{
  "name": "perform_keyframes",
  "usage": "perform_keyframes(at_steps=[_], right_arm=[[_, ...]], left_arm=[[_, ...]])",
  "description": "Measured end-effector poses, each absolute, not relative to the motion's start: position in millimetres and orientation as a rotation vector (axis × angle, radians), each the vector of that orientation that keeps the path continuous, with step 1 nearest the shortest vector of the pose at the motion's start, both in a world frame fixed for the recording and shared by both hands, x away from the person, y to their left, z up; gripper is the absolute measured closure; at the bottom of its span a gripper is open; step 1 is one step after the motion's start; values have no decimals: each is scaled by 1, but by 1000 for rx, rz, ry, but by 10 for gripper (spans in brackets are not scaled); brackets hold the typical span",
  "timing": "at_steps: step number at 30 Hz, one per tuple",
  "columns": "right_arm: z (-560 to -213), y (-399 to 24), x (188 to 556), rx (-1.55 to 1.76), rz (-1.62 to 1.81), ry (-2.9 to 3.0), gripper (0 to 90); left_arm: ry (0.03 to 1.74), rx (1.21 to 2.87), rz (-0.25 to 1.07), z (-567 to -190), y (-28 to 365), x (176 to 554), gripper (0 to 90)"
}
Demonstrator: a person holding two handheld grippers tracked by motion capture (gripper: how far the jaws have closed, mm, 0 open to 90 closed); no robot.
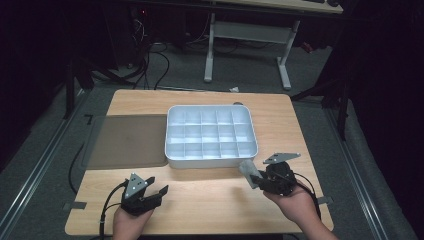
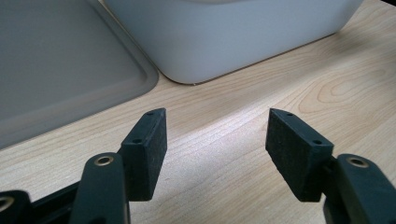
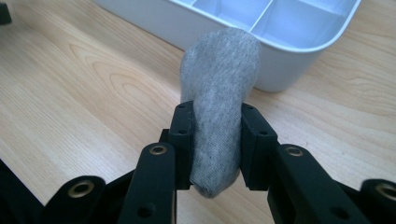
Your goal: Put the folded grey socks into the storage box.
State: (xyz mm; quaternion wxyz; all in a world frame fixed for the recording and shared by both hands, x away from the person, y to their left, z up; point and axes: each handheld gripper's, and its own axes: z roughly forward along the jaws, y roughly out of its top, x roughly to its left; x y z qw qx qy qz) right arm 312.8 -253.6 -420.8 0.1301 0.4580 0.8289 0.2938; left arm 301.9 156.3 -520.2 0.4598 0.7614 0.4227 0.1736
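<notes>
1. Grey sock (image 3: 219, 107), rolled, pinched between the right gripper (image 3: 215, 140) jaws, lower right of the high view, just short of the white divided tray (image 1: 172, 150).
2. Left gripper (image 2: 215, 149) jaws wide, nothing between them, lower left.
3. Risk: loose upper end flops against the tray rim, snagging or landing across two compartments.

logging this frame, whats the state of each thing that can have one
grey sock: clamped in the right gripper, off the table
right gripper: shut on the sock
left gripper: open, nothing between its jaws
white divided box: lid off, compartments empty
grey lid: flat on the table, left of the box
</notes>
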Motion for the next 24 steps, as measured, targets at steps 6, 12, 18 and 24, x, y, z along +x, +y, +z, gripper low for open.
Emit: perform_keyframes(at_steps=[6,12,18,24], right_arm=[[-408,-252,320,1311,855,2404,706],[-399,-251,331,1332,871,2387,707],[-394,-251,354,1361,848,2365,707],[-396,-249,376,1379,798,2360,709]], left_arm=[[1032,1874,428,-519,153,302,393],[1023,1880,422,-519,151,302,393],[1022,1880,419,-519,151,302,393],[1024,1879,418,-520,151,302,393]])
